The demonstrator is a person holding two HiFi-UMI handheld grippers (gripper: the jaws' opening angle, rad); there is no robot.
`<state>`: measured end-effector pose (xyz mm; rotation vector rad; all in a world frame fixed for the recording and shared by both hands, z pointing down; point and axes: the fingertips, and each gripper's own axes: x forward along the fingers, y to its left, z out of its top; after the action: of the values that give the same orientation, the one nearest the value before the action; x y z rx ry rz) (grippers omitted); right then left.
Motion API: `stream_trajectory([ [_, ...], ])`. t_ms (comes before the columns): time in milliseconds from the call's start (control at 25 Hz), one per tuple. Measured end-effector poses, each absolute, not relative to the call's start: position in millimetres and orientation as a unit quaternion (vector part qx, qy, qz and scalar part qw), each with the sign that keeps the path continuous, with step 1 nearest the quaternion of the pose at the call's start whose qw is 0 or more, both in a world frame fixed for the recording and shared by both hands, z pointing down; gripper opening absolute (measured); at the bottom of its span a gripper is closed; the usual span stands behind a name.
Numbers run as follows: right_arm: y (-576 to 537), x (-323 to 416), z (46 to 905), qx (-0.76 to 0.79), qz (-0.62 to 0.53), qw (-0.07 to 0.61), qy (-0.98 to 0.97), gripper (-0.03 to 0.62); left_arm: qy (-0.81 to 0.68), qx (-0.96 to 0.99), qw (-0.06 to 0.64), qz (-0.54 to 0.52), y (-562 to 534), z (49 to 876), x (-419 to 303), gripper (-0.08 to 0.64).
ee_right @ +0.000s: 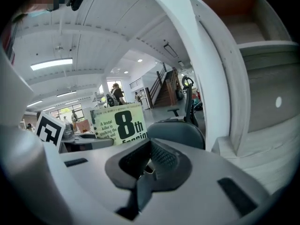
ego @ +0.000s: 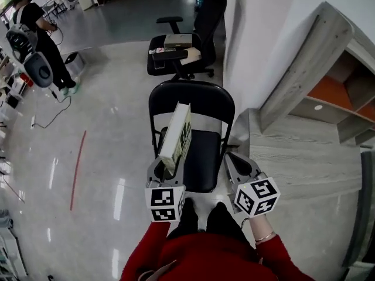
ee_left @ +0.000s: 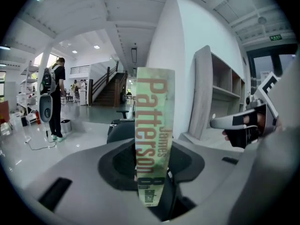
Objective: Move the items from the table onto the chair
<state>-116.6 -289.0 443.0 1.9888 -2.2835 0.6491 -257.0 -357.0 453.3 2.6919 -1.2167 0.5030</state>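
Red sleeves (ego: 176, 256) fill the bottom of the head view, and just beyond them both grippers are held out over a black folding chair (ego: 205, 151). The left gripper (ego: 167, 168) is closed on the lower end of a paperback book (ego: 177, 132). In the left gripper view the spine, printed with James Patterson's name, rises straight up from between the jaws, which pinch it at a narrow setting. The book stands on edge over the left part of the seat, leaning a little toward the backrest. Whether any part of it touches the seat cannot be made out. The right gripper (ego: 241, 167) hangs beside the seat's right edge with its jaws drawn together on nothing, and its own view shows only the book's back cover (ee_right: 119, 123) off to the left. The pale wood counter (ego: 293, 157) lies to the right, against the wall. The step in hand appears to be setting the book down on the chair, with the carry from the counter done. The next move likely calls for lowering the left gripper, tipping the book flat onto the middle of the seat, and only then spreading the jaws, because a book released on edge could topple or slide off the front.
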Motion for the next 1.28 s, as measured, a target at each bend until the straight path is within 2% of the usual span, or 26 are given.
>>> stream_trajectory([
  [400,-302,-105,456,0.685,0.155,0.008,-0.712,0.012,-0.363,0.911,0.054,0.19,-384,504,-221,0.166],
  [960,-313,-95,556,0.725,0.206,-0.014,-0.657,0.012,-0.424,0.872,0.099,0.224,-431,655,-183,0.166],
  [1280,-300,-97,588,0.714,0.231,-0.008,-0.66,0.012,-0.464,0.849,0.105,0.228,-457,715,-190,0.166],
])
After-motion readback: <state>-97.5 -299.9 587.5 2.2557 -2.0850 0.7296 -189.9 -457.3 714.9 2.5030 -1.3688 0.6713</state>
